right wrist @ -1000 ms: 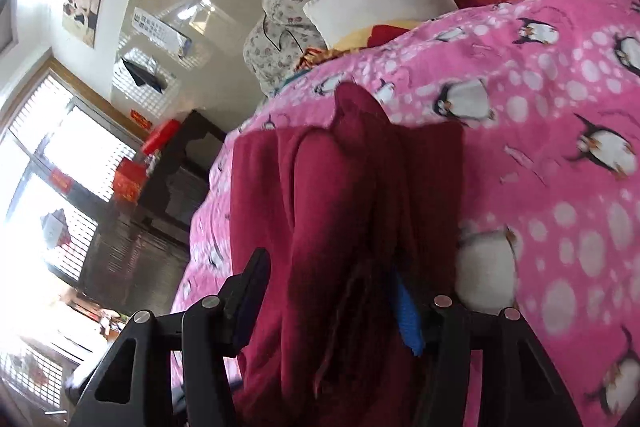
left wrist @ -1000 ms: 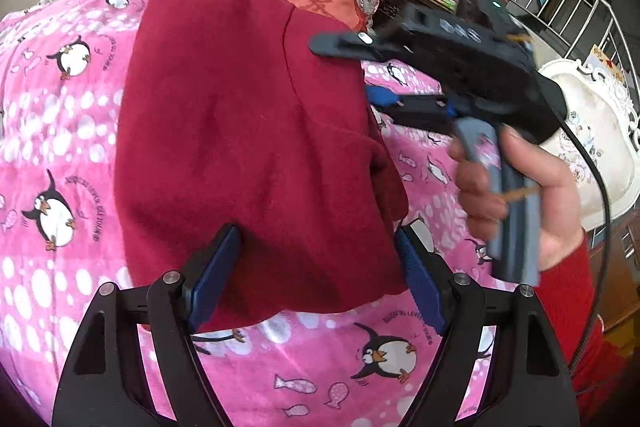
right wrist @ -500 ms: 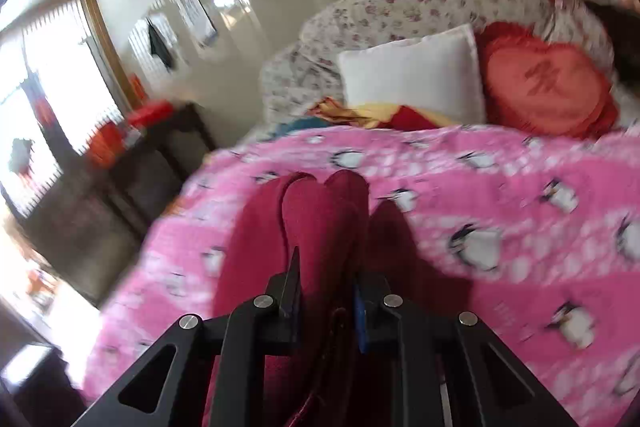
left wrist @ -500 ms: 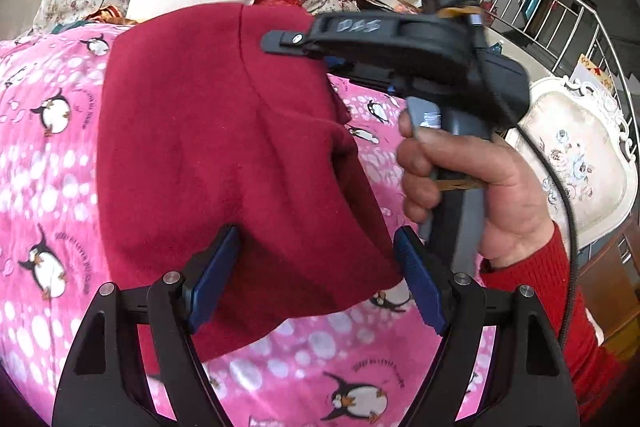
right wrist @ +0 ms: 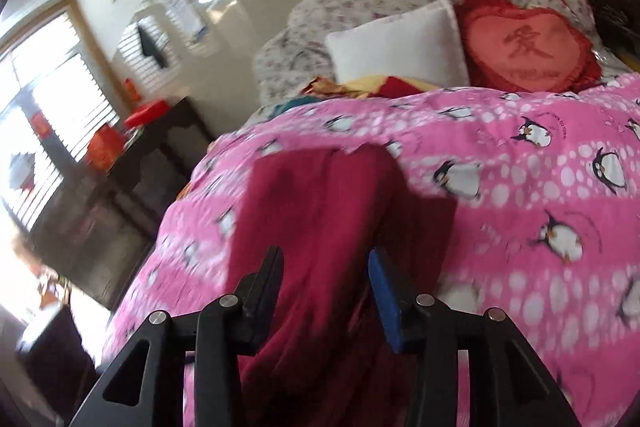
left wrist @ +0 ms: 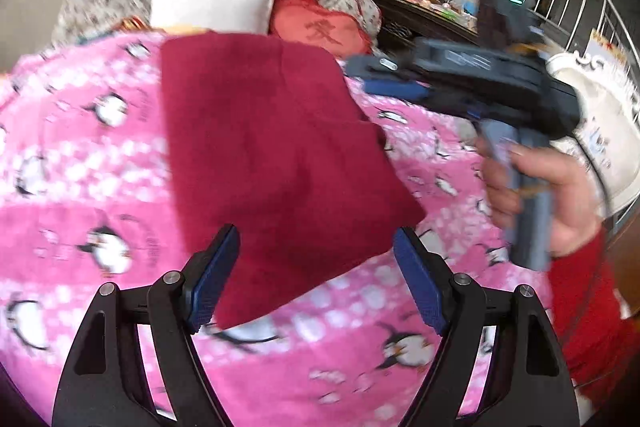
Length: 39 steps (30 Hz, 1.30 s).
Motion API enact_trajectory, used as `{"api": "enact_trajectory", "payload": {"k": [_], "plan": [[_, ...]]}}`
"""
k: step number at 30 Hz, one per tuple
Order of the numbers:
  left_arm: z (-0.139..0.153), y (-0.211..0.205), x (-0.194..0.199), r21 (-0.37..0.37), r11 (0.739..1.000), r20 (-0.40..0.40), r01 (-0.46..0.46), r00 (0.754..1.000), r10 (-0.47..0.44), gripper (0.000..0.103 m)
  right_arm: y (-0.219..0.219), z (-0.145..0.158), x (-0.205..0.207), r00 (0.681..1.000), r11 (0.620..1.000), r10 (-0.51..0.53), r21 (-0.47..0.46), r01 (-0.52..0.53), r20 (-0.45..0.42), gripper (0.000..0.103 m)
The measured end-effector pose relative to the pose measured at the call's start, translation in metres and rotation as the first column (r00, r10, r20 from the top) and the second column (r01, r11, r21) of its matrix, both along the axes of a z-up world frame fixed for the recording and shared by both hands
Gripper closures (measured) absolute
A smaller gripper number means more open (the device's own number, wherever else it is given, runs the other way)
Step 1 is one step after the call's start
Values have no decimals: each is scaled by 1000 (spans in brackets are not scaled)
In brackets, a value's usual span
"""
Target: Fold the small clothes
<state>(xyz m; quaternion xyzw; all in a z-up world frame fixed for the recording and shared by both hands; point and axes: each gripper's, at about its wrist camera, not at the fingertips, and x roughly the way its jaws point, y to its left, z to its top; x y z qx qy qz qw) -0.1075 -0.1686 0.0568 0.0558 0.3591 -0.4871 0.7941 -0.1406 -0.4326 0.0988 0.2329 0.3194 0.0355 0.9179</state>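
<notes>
While the garment [left wrist: 276, 163] lies folded on the bed [left wrist: 80, 187], both grippers, left [left wrist: 316, 279] and right [right wrist: 326, 291], gape empty over it; closing carelessly could drag the layers askew.

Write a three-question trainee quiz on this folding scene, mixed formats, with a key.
1. True or false: the left hand-held gripper is clamped shut on the dark red garment.
2. Multiple choice: the garment lies on a) a bare wooden table, b) a pink penguin-print blanket, c) a white pillow.
3. Fill in: the cushion beside the white pillow is shaped like a ____.

Key: 1 false, its jaws stand wide apart; 2 b; 3 heart.
</notes>
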Motion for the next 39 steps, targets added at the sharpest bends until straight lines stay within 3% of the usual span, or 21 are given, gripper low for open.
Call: {"api": "enact_trajectory", "payload": {"k": [8,9,10,11,14,19,23,27,29,32,37,39], "plan": [[-18,14,21,22,995,-9,-97,995,97,24,48,-23,-31,994,996,84,-33,-86,-67,60],[-21,12,25,23,994,-21,-104,994,104,24,50,-26,-32,994,995,85,-47,-88,-61,64],[-23,11,25,25,994,-30,-105,994,106,24,52,-28,-33,995,994,84,-69,-88,-52,82],[-26,8,28,28,994,-43,-102,994,103,24,51,-31,-35,996,992,69,-100,-75,-57,91],[-35,1,32,46,995,-68,-83,994,86,24,41,-44,-46,996,995,41,-92,-47,-74,92],[-57,-8,35,86,992,-105,-87,990,96,24,24,-77,-48,992,999,9,-34,-13,-127,93],[-52,3,37,50,993,-139,-105,984,111,24,28,-58,-58,996,999,6,-35,-10,-94,93],[-35,14,42,2,990,-117,-138,984,137,24,29,-37,-68,1000,1000,-28,11,28,5,84],[-31,15,48,-8,989,-121,-150,982,148,24,36,-23,-66,999,999,-23,-21,24,35,81],[-27,14,55,-15,986,-126,-168,978,165,24,41,-20,-51,998,993,-69,-94,69,-3,67],[-27,8,61,-8,985,-128,-171,977,169,24,42,-41,-30,993,973,-98,-214,81,-72,75],[-30,5,64,0,986,-129,-165,978,163,24,34,-55,-34,992,984,-95,-162,80,-83,75]]}}
